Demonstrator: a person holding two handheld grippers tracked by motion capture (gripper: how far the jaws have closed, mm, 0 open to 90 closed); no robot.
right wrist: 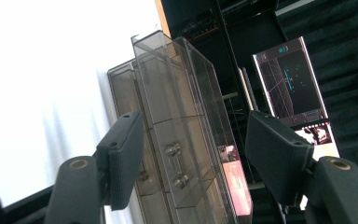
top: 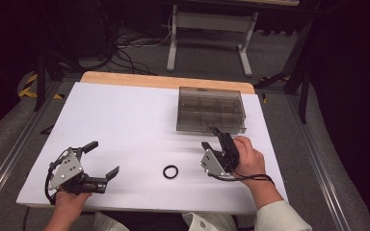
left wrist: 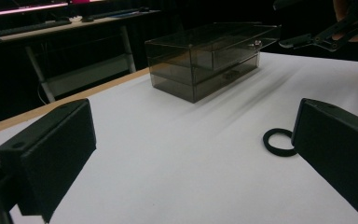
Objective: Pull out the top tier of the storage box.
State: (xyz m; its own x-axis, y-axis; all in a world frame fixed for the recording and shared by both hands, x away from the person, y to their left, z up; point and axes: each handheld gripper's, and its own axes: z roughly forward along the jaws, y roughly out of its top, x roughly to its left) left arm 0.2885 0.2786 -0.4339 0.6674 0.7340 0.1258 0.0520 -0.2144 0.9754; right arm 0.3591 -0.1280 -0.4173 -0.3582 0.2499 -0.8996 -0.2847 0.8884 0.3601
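The drawer box (top: 211,109) lies lengthwise across the table, handles toward the person.

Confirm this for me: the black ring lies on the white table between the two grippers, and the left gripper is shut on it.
One part is wrong. The left gripper is not shut on the black ring: its jaws stand wide open and hold nothing. The ring does lie loose on the white table, between it and the right gripper, as the high view shows.

No legible text, label, brand or number found. Cyan marks on the monitor (right wrist: 291,79) in the right gripper view too small to read.
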